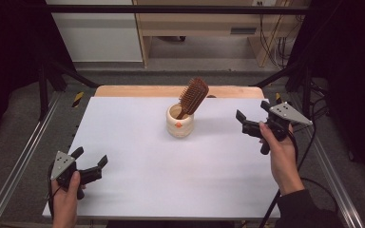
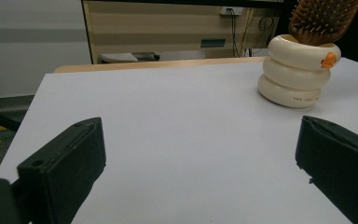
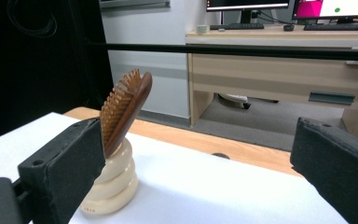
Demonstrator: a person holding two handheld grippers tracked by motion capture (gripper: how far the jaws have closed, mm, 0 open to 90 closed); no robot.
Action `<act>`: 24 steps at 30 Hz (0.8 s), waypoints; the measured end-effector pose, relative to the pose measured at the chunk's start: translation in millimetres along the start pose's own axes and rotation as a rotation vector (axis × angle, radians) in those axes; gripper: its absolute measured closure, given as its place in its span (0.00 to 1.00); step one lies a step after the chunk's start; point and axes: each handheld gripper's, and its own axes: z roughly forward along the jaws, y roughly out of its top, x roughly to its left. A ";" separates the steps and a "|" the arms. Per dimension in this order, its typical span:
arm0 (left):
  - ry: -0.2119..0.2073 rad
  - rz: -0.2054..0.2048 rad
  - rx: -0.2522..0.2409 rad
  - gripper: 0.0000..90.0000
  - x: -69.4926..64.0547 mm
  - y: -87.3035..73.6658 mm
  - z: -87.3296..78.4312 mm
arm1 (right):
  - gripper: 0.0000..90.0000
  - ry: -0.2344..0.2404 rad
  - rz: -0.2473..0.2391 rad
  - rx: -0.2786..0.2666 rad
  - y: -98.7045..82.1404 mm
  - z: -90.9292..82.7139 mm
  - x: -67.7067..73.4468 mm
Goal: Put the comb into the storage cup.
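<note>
High view: we see a wooden hairbrush standing handle-down in a cream ribbed cup, head tilted up and to the right. The cup sits on the white table, centre, toward the far edge. Left gripper is at the near-left corner, jaws spread, nothing between them. Right gripper hovers right of the cup, well apart from it, jaws also spread and empty.

Left gripper view: both black jaws wide, bare table between. Cup is at upper right, far off, with an orange mark on its upper ring; brush bristles show above the rim.

Right gripper view: jaws wide, empty. Cup and hairbrush sit beyond the left-hand jaw, partly hidden by it; probably clear of it, but we can't tell the gap.
</note>
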 end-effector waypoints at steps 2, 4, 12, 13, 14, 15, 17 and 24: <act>0.000 0.000 0.000 0.02 0.1 0.0 -0.1 | 0.04 0.000 0.003 0.000 -3.6 -2.2 -0.7; 0.000 0.000 0.001 0.02 0.1 -0.1 -0.1 | 0.04 -0.001 0.007 0.005 -7.2 -4.1 -1.5; 0.000 0.000 0.000 0.02 0.1 -0.1 -0.2 | 0.04 -0.013 0.022 0.015 -20.4 -12.5 -6.4; 0.000 0.000 0.001 0.02 0.1 -0.1 -0.1 | 0.04 -0.014 0.024 0.019 -21.9 -13.7 -6.9; -0.001 0.001 0.000 0.02 0.0 -0.1 -0.1 | 0.04 -0.017 0.026 0.019 -23.8 -15.2 -7.8; 0.000 0.001 0.000 0.02 -0.2 -0.2 0.0 | 0.04 -0.018 0.026 0.019 -25.0 -16.1 -8.6; -0.001 0.001 0.000 0.02 -0.3 -0.1 0.0 | 0.04 -0.021 0.035 0.019 -28.0 -18.5 -9.9; -0.002 0.001 -0.001 0.02 -0.7 -0.2 0.0 | 0.04 -0.032 0.052 0.030 -39.5 -25.7 -15.6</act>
